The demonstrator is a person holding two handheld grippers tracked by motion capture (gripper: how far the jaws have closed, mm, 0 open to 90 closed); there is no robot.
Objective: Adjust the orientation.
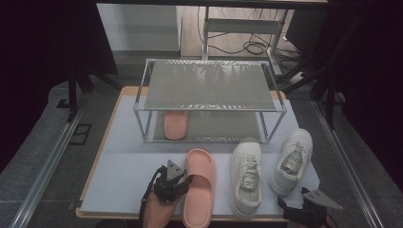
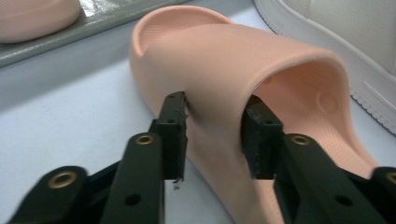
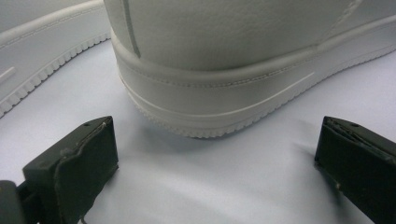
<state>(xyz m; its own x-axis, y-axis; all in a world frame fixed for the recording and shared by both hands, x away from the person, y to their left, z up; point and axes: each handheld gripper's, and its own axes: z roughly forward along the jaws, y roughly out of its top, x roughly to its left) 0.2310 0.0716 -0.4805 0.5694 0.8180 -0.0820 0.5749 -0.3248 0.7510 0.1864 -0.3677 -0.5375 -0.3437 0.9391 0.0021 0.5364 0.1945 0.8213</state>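
A pink slipper (image 1: 199,190) lies toe-away on the pale mat at the front. My left gripper (image 1: 185,183) comes at its left side; in the left gripper view the left gripper (image 2: 215,135) has one jaw outside the slipper (image 2: 224,60) strap and one inside the opening, pads pressed on the strap wall. A matching slipper (image 1: 176,124) lies on the rack's lower shelf. Two white sneakers (image 1: 247,175) (image 1: 292,161) stand to the right. My right gripper (image 1: 291,202) sits open just behind the right sneaker's heel (image 3: 233,56), its jaws (image 3: 215,154) wide apart with bare mat between them.
A two-tier metal rack (image 1: 209,85) stands at the back of the mat (image 1: 123,161), its top shelf bare. The other sneaker's sole (image 3: 37,51) runs along the left of the right gripper view. A sneaker edge (image 2: 336,32) lies close beside the held slipper.
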